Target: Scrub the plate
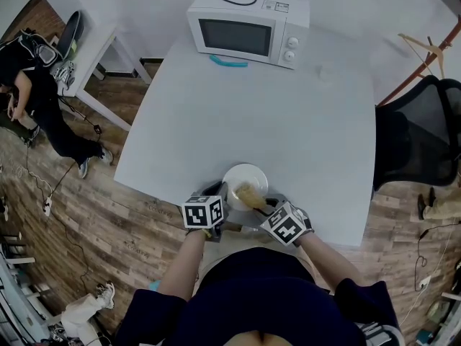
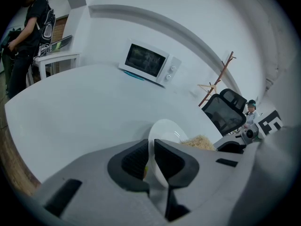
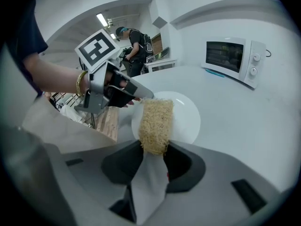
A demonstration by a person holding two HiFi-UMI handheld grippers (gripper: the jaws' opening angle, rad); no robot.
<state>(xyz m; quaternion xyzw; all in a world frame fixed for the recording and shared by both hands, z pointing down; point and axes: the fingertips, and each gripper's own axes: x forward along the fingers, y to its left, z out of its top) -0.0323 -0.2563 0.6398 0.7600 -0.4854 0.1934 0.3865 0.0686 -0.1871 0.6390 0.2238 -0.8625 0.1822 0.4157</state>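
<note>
The left hand-held gripper (image 2: 151, 147) pinches the plate (image 2: 167, 128) by its near rim, while the right hand-held gripper (image 3: 154, 149) clamps the scrubber (image 3: 155, 121), which lies lengthwise on the plate straight ahead.

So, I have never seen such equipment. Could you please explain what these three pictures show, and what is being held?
There is no robot here. A person holds a two-jaw claw in each hand. One picture comes from a camera on the person's head, looking down. The other two come from cameras riding on the claws. On the white table stands a microwave, and at the near edge is a plate. The left claw pinches the plate's rim. The right claw grips a straw-coloured scrubbing pad that lies on the plate.
</note>
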